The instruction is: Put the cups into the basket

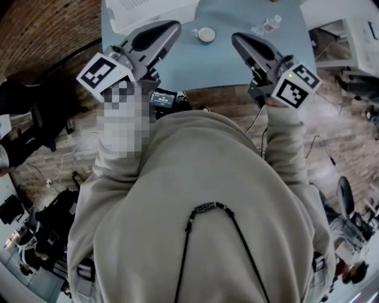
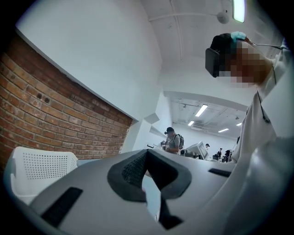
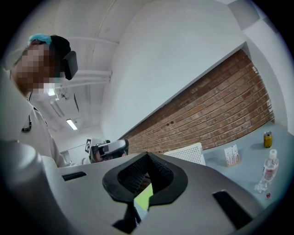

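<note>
A white cup (image 1: 206,34) stands on the light blue table (image 1: 225,65), seen at the top of the head view. At the table's far left is the white perforated basket (image 1: 151,12), which also shows in the left gripper view as the basket (image 2: 41,167) and in the right gripper view as the basket (image 3: 189,153). My left gripper (image 1: 170,28) is held over the table's near edge, left of the cup, shut and empty. My right gripper (image 1: 238,39) is to the cup's right, also shut and empty. Both point upward and away, and neither gripper view shows the cup.
A clear plastic bottle (image 1: 266,25) lies on the table's right part; in the right gripper view the bottle (image 3: 268,169) is near a small yellow can (image 3: 267,139) and a card stand (image 3: 231,156). A brick wall runs behind the table. People stand in the room's far background.
</note>
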Demonstrator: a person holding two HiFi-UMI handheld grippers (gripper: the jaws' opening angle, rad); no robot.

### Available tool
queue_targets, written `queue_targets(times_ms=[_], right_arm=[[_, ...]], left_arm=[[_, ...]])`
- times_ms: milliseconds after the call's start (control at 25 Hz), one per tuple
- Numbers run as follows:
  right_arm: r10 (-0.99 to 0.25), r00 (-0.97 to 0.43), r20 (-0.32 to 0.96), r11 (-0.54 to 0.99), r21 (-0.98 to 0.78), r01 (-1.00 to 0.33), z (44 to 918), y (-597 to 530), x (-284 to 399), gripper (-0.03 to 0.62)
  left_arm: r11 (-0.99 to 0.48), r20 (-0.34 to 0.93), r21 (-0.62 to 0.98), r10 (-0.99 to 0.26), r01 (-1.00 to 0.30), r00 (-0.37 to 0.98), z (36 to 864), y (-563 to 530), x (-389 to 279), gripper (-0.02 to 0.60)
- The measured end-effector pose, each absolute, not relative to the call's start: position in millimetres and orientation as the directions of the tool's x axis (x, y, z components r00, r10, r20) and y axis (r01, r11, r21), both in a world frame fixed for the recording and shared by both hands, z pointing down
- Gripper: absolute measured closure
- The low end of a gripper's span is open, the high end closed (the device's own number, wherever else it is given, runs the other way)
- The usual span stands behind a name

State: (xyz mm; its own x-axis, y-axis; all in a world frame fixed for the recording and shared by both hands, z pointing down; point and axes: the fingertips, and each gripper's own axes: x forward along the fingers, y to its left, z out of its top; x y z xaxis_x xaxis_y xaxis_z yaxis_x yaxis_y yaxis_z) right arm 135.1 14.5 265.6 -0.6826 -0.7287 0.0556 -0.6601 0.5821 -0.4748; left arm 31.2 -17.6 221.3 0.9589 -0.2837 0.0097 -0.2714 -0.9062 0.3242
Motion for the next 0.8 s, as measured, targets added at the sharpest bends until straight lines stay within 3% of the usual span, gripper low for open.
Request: queue_targets(times_ms=[520,800], right_arm=[[-0.740,-0.672,0.042,0.593,-0.432,-0.680,251,14,129,0.582],[-0.740,-0.663,0.113,0.565,-0.431,-0.704,264,-79,104,0.582]], left_arm=[[-0.918,-0.016,0.303,-0.272,-0.255,0.962,213,-21,31,0.584],[-0.903,-0.023,0.368,-0.248,-0.223,0.968,234,-114,12,0.584]])
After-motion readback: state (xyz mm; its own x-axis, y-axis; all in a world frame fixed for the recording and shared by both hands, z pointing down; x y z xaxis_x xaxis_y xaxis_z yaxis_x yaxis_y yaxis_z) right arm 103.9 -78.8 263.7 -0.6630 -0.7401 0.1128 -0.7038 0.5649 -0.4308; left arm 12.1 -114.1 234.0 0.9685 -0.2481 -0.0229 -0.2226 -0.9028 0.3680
